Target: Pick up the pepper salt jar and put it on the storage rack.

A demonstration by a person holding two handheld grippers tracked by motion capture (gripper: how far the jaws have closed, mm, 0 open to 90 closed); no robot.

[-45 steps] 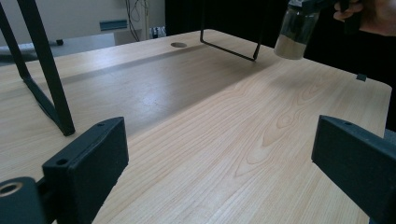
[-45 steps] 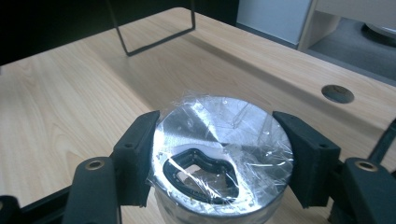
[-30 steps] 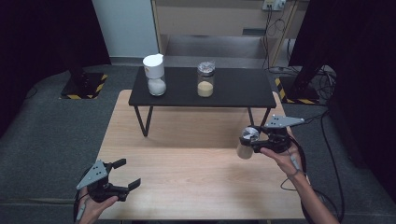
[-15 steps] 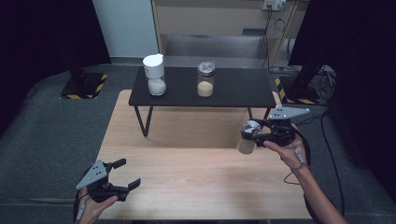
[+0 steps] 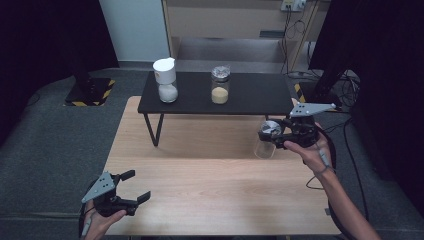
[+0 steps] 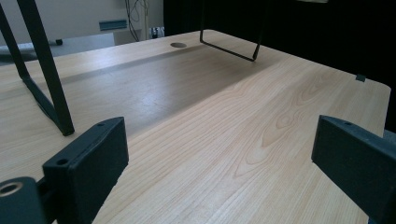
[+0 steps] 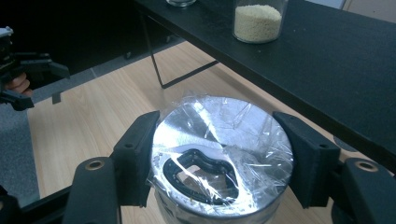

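The right gripper (image 5: 274, 131) is held out over the right side of the table, raised clear of the wood, its jaws pointing left and clamped on a jar (image 5: 265, 142) at the lid — one pad on each side (the right gripper view shows both pressed against the rim). The right hand (image 5: 306, 146) grips it from behind, the forearm running down to the bottom right corner, a cable looping at the wrist. The left gripper (image 5: 132, 186) sits low at the near left edge, jaws spread wide with nothing between them, pointing right — the left hand (image 5: 100, 220) below it.
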